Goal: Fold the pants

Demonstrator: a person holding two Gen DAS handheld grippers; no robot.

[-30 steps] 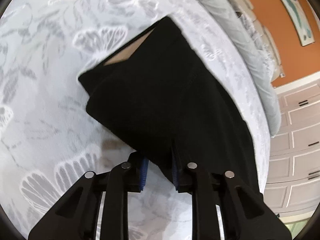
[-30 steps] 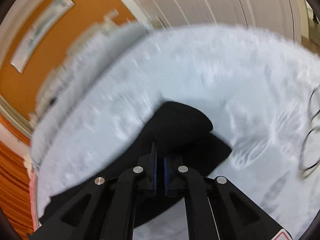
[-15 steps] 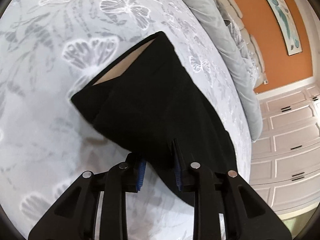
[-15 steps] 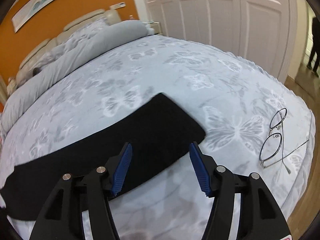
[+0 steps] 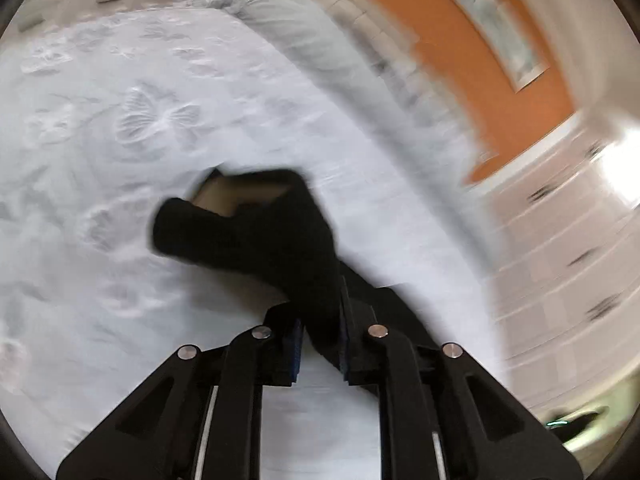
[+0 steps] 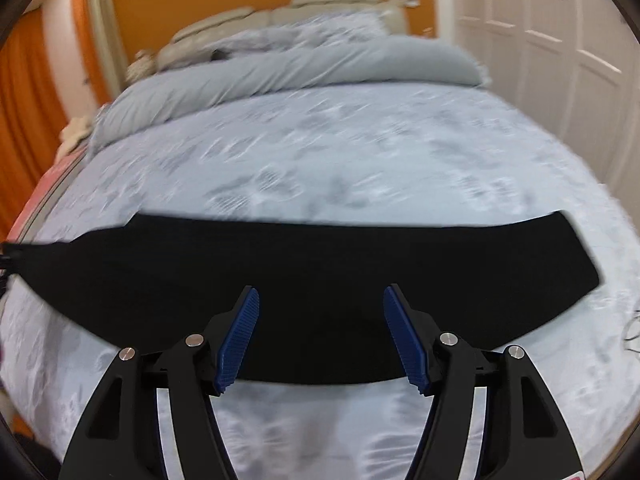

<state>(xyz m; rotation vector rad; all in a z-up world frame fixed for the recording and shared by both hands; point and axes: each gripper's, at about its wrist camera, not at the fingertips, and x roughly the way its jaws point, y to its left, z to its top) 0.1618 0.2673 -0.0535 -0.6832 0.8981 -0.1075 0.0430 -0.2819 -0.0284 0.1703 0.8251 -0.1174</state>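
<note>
The black pants [image 6: 320,272] lie as one long band across the pale butterfly-print bedspread [image 6: 340,160] in the right wrist view. My right gripper [image 6: 322,336] is open and empty just above their near edge. In the blurred left wrist view my left gripper [image 5: 320,340] is shut on the waist end of the pants [image 5: 260,228], which hangs bunched and lifted; its tan inner lining shows at the top.
A rolled grey duvet [image 6: 300,68] and a beige headboard [image 6: 272,16] lie at the far end of the bed. White wardrobe doors [image 6: 560,40] stand to the right. Glasses [image 6: 632,328] lie at the bed's right edge. Orange curtains [image 6: 24,120] hang at left.
My left gripper has lifted and swung the waist end, which now hangs bunched. My right gripper let go of the leg end, opened, and drew back to face the middle of the pants.
</note>
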